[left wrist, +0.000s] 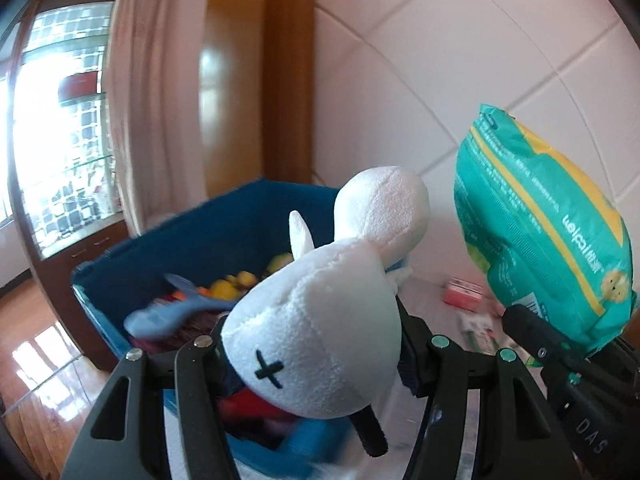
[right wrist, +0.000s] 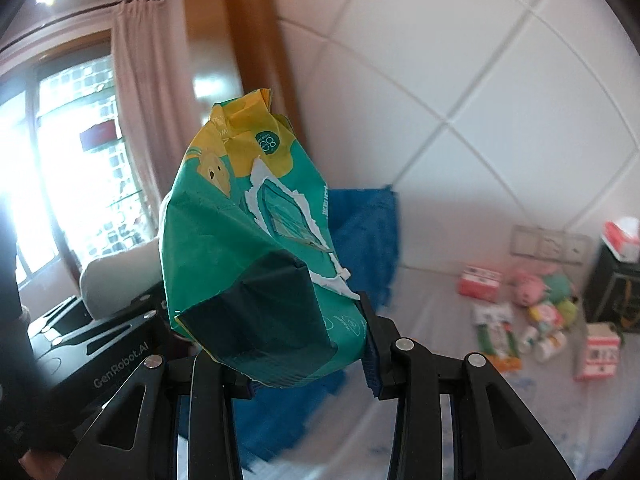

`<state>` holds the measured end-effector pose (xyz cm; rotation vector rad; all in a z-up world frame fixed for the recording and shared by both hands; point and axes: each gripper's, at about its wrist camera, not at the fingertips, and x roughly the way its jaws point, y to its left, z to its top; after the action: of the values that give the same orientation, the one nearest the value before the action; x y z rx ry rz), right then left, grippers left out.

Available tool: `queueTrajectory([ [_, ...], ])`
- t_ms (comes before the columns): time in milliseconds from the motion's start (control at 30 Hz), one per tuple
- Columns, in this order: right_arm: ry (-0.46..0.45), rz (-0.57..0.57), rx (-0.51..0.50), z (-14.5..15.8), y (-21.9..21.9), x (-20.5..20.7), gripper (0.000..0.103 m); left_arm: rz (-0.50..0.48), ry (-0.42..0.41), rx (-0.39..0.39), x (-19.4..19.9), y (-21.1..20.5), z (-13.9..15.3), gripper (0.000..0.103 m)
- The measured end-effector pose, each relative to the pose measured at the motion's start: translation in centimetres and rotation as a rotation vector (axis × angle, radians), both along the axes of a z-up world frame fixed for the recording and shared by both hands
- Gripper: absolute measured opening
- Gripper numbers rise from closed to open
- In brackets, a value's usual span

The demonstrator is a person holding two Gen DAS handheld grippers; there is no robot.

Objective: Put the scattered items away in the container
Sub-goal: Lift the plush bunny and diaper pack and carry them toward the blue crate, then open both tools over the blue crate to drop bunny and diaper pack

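- While the left hand-held gripper (left wrist: pixel 316 344) hangs over the near rim of the bin, it is clenched on a white plush toy (left wrist: pixel 320 308), both pads pressing into the soft body; a black stitched cross faces the camera and a rounded white limb sticks up behind it.
- Just to its right, the right hand-held gripper (right wrist: pixel 310 340) has its jaws clamped on the bottom of a teal and yellow wipes pack (right wrist: pixel 256 236), which stands upright in the air (the flap on its front is torn, with white ragged edges).
- From the left wrist view that same wipes pack (left wrist: pixel 540 240) hangs in mid-air to the right of the plush, close by but not touching it.
- Below and beyond the plush sits the blue bin (left wrist: pixel 200 236), open at the top, already holding a grey-blue toy (left wrist: pixel 168 312), some yellow pieces (left wrist: pixel 232 284) and something red near the front; they are too blurred to name.
- Further back on the right, the pale table (right wrist: pixel 440 320) carries scattered things well apart from the bin: a pink box (right wrist: pixel 480 282), a pink round plush (right wrist: pixel 528 282) beside a green one (right wrist: pixel 558 286), a green and white packet (right wrist: pixel 496 336), and a red and white carton (right wrist: pixel 600 354).
- At the back, a white tiled wall (right wrist: pixel 460 60), a wooden door frame (left wrist: pixel 288 80), a pale curtain (left wrist: pixel 152 100) and a bright window (left wrist: pixel 52 120).
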<state>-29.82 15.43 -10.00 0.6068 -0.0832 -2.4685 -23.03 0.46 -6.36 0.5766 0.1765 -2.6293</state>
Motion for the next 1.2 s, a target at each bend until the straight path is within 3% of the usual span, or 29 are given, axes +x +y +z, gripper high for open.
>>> queueTrajectory([
  [267,-0.058,0.041,0.023,-0.5,-14.3,-0.8,0.038,0.016,-0.078,0.003,-0.9,-13.8,-1.6,0.059],
  [467,-0.138,0.017,0.089,-2.4,-20.2,-2.7,0.038,-0.019,-0.117,0.042,-2.0,-19.9,-3.5,0.063],
  [600,-0.172,-0.02,0.129,-3.2,-21.9,-3.4,0.039,-0.065,-0.126,0.079,-2.4,-21.9,-4.6,0.067],
  [667,-0.172,-0.035,0.136,-3.3,-22.2,-3.5,0.043,-0.072,-0.126,0.077,-2.5,-22.4,-4.9,0.079],
  [733,-0.17,-0.054,0.153,-3.3,-22.7,-3.5,0.057,-0.069,-0.119,0.074,-2.3,-22.9,-5.1,0.08],
  [833,-0.167,-0.073,0.154,-3.1,-22.8,-3.4,0.069,-0.076,-0.11,0.097,-2.0,-23.3,-5.0,0.08],
  [1200,-0.119,-0.126,0.115,-1.0,-20.4,-1.5,0.07,-0.117,-0.081,0.086,-0.8,-21.2,-3.8,0.08],
])
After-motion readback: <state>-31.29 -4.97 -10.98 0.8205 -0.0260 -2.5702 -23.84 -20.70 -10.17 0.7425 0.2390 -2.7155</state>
